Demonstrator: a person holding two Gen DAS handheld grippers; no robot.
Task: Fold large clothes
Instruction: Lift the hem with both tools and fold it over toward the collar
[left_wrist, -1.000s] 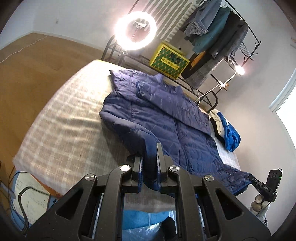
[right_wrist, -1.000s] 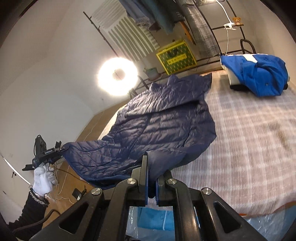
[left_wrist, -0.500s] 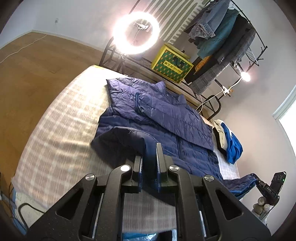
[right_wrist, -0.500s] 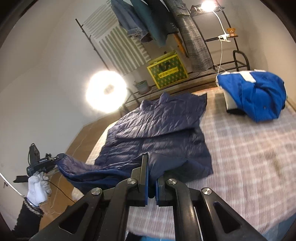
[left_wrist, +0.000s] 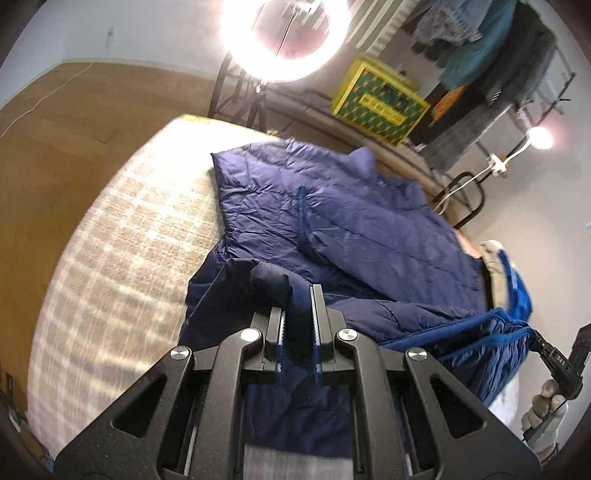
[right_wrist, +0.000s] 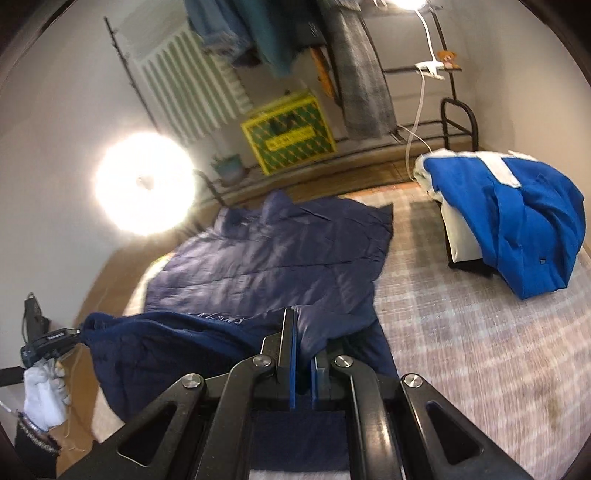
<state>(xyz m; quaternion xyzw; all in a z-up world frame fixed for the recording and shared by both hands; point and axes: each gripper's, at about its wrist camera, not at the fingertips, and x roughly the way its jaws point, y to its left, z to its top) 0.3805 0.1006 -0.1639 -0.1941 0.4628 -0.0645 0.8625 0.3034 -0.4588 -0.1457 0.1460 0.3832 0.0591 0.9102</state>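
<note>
Both grippers have carried the jacket's (left_wrist: 354, 229) near hem farther over its body since a second ago, so the fold now lies deeper across the bed (left_wrist: 122, 266). Left gripper (left_wrist: 300, 317) is clamped on one hem corner; right gripper (right_wrist: 300, 354) is pinched tight on the other. Between them the hem hangs raised, while the collar end lies flat. Beside it sits a blue garment (right_wrist: 524, 221).

Navy quilted jacket (left_wrist: 362, 229) on a beige-and-white checked bed cover (left_wrist: 122, 266); bright blue garment (right_wrist: 524, 221); yellow-green box (right_wrist: 288, 133).
</note>
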